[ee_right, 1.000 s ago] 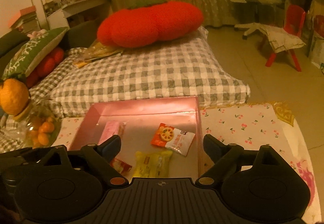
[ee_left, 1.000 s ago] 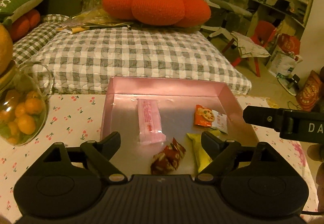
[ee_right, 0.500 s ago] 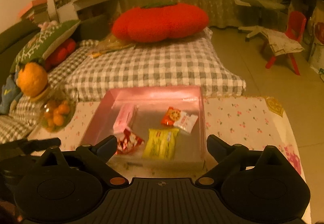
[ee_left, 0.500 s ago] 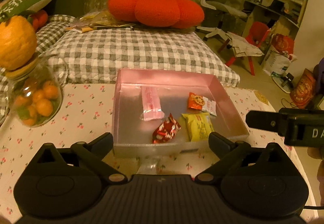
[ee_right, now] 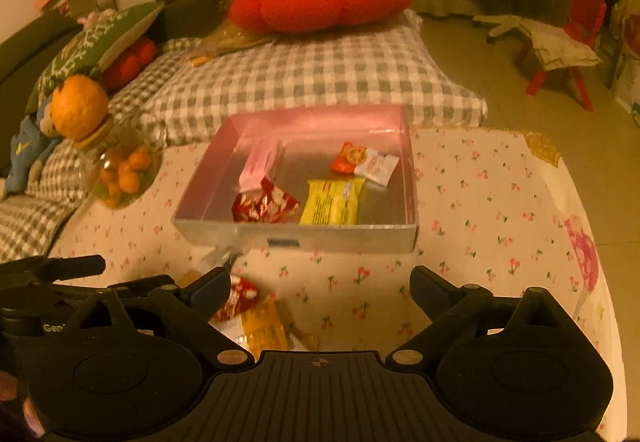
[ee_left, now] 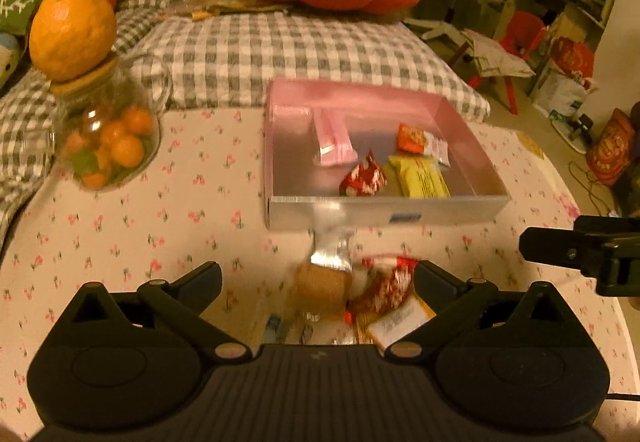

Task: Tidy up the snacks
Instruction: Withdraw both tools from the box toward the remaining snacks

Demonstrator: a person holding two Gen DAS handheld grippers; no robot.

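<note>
Now both the left hand-held gripper (ee_left: 316, 278) and right hand-held gripper (ee_right: 320, 282) gape empty above loose snacks (ee_left: 384, 282) (blurred) on the worktop (ee_left: 160, 210); four packets sit in the pink box (ee_left: 384, 212).

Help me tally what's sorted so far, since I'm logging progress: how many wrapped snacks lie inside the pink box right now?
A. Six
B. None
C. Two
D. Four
D: the pink box holds four: a pink packet, a red wrapper, a yellow bar and an orange-and-white packet; other snacks lie on the tablecloth outside it.
</note>
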